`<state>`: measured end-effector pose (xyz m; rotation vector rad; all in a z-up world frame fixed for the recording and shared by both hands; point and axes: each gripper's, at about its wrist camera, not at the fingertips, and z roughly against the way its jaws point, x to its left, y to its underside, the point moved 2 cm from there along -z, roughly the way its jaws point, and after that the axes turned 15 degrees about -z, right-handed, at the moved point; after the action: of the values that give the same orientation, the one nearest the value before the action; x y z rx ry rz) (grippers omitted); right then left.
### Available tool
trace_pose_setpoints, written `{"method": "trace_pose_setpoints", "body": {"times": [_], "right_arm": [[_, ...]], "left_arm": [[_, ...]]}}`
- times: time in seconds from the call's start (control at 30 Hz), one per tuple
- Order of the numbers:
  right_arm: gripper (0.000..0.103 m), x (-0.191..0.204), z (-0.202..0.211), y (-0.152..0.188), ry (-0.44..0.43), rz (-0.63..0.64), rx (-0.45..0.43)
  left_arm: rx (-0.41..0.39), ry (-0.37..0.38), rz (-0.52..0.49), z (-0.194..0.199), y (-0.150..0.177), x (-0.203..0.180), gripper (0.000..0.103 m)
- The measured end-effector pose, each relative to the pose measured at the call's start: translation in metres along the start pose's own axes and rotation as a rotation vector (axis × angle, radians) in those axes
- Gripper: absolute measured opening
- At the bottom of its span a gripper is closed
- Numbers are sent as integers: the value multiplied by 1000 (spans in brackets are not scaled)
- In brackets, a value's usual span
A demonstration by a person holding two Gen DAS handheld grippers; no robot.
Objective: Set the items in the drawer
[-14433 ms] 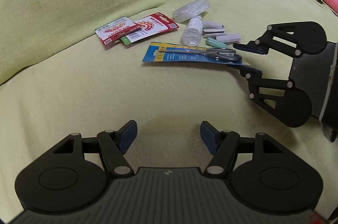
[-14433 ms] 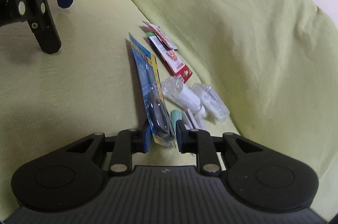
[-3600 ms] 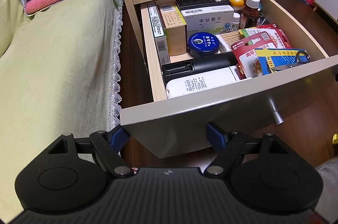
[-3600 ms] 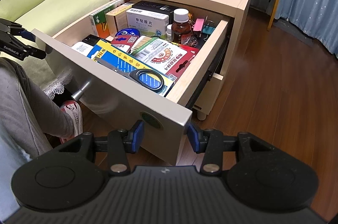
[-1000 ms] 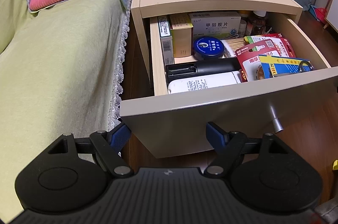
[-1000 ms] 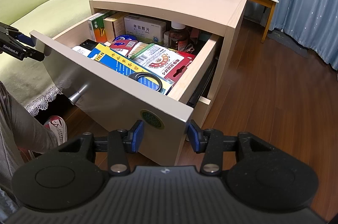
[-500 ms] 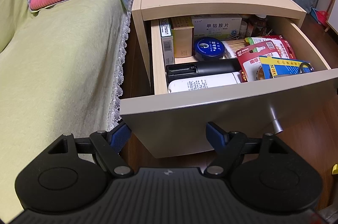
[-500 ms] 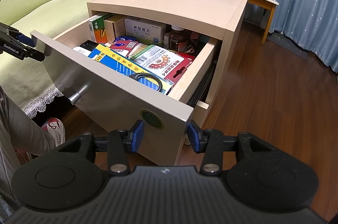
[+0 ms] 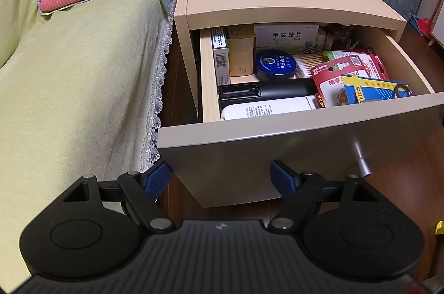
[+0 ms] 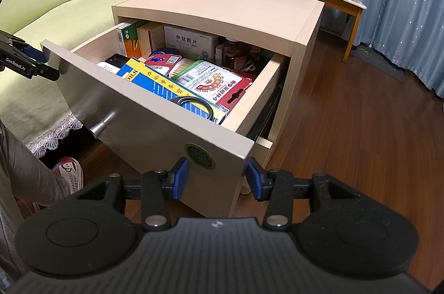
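The drawer [image 9: 277, 155] stands part-way out of the nightstand [image 10: 222, 5], packed with items. The scissors pack [image 10: 172, 91] leans against the front panel's inner face at 1 o'clock of the drawer knob [image 10: 101, 127]; the red card packs [image 10: 219, 87] lie just beside it. Left gripper [image 9: 220, 177] — jaws spread, empty — sits at the panel's left corner. Right gripper [image 10: 217, 177] — jaws apart, empty — straddles the panel's right corner.
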<state>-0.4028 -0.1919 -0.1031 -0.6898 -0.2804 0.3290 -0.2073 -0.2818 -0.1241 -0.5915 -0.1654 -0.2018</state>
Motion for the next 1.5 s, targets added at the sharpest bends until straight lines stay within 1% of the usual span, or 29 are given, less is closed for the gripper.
{"method": "trace_pose_setpoints", "body": {"times": [0.1,0.2,0.3,0.37,0.4,0.43,0.47,0.53,0.57,0.7,0.77,0.83,0.93,0.97,1.03,1.2,1.3,1.4,1.5], "right_arm": [[41,0,0,0,2,-1,-1],[41,0,0,0,4,-1,-3],[39,1,11,1,29,-40,4],[41,3,18,6,55,-76,31],[41,4,21,9,52,-100,46],[42,6,23,12,42,-132,60],[49,11,23,13,25,-156,73],[56,23,22,16,-9,-203,100],[60,26,19,15,-1,-212,98],[68,42,9,10,34,-249,91],[74,49,4,8,51,-267,88],[75,57,-1,6,68,-285,84],[79,68,-9,3,93,-313,79],[82,72,-11,2,102,-322,77],[84,80,-16,0,119,-340,73],[84,99,-29,-5,162,-386,64],[85,100,-31,-6,171,-383,57],[88,101,-34,-7,179,-381,49],[88,101,-36,-8,188,-379,41]], "left_arm": [[5,-3,10,-1,1,0,78],[28,-10,34,-2,2,-2,78],[48,-25,51,3,7,-6,79],[58,-40,62,9,11,-11,80],[65,-47,71,11,12,-14,80],[71,-52,80,13,14,-17,80],[78,-51,95,15,15,-20,81],[91,-40,133,16,15,-26,82],[96,-33,144,15,15,-30,83],[117,-54,148,9,9,-50,84],[123,-49,157,4,6,-58,84],[118,-33,166,-1,4,-63,84],[102,-26,170,-3,2,-67,84],[93,-31,167,-3,1,-68,84],[78,-44,161,-3,0,-69,84],[85,-85,159,-12,-2,-74,84],[81,-92,145,-16,-3,-77,84],[92,-100,134,-21,-5,-80,84],[96,-95,154,-26,-4,-77,84]]}}
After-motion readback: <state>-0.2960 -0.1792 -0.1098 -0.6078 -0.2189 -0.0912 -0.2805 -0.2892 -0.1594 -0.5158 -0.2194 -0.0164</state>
